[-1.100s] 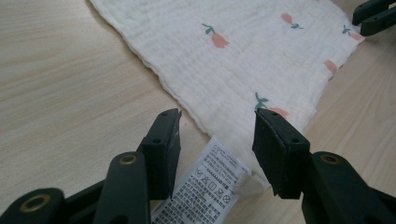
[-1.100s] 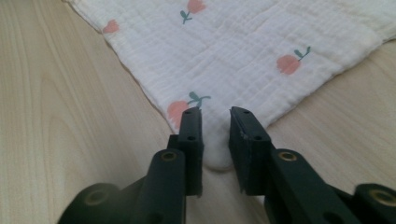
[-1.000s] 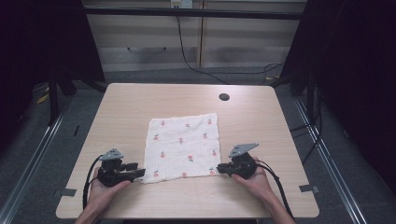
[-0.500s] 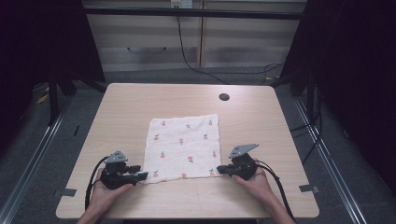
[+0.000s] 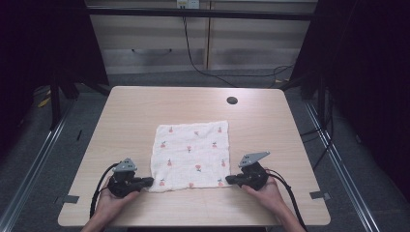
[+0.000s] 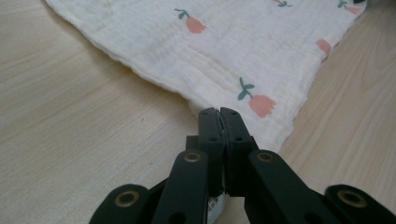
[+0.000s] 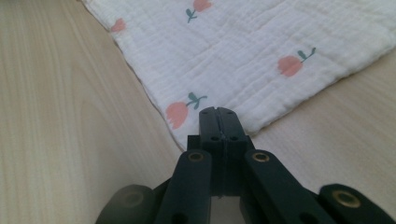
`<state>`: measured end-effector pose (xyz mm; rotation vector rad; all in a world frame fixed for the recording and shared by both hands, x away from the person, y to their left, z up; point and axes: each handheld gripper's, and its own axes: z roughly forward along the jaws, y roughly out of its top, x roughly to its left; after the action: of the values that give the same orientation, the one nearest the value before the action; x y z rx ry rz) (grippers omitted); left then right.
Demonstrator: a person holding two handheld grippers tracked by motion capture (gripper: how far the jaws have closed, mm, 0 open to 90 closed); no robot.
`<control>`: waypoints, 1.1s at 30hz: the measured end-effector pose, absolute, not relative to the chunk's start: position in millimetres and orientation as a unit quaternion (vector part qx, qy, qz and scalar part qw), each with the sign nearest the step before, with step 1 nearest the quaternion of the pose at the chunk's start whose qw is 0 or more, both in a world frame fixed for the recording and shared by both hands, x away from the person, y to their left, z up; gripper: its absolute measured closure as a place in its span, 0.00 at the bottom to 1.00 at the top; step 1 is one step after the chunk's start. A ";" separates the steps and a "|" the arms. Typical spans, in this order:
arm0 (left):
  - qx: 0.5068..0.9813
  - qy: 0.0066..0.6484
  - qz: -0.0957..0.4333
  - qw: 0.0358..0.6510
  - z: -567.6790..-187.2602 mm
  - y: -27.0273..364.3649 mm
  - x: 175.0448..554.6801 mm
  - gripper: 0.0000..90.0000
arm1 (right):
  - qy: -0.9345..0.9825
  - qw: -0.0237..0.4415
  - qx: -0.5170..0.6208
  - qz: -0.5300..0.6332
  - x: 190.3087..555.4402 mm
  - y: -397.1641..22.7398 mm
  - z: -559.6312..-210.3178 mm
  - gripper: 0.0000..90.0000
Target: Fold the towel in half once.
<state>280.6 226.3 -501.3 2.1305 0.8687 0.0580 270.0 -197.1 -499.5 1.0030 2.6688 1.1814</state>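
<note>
A white cloth printed with pink tulips lies flat on the wooden table. My left gripper lies level at the cloth's near left corner. Its jaws have just been closing and now stand together on that corner. My right gripper lies level at the near right corner, jaws pressed together on the cloth's edge. The cloth spreads away from the left jaws, and the cloth likewise spreads away from the right jaws. A hand holds each gripper near the table's front edge.
A small black round cap sits in the tabletop at the far right. Bare wood surrounds the cloth on all sides. Cables trail from both grippers over the front edge. Dark frames and a cabinet stand beyond the table.
The left gripper's jaws have closed onto the cloth's near left corner. The right gripper and the cloth have stayed where they were.
</note>
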 end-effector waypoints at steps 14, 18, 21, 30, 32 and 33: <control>0.853 0.319 0.002 0.413 -495.7 211.3 259.7 0.99 | 0.857 0.035 0.326 0.397 223.8 -211.8 -490.0 1.00; 0.852 0.311 0.003 0.420 -492.1 211.6 249.1 0.99 | 0.855 0.033 0.330 0.400 214.0 -216.9 -490.9 1.00; 0.853 0.305 -0.002 0.423 -490.7 212.2 240.5 0.99 | 0.857 0.035 0.328 0.395 207.8 -220.0 -491.1 1.00; 0.853 0.306 0.006 0.423 -489.7 212.1 238.0 0.89 | 0.845 0.028 0.338 0.413 207.0 -221.5 -490.6 0.91; 0.847 0.313 0.007 0.430 -488.0 214.1 239.6 0.81 | 0.836 0.035 0.340 0.429 209.9 -223.1 -484.3 0.87; 0.844 0.316 0.009 0.433 -487.0 215.1 240.9 0.80 | 0.834 0.040 0.343 0.431 211.8 -223.9 -482.1 0.86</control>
<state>240.9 215.1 -487.0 2.1021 0.7878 0.0220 211.8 -223.9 -482.1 1.0507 2.5543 1.3210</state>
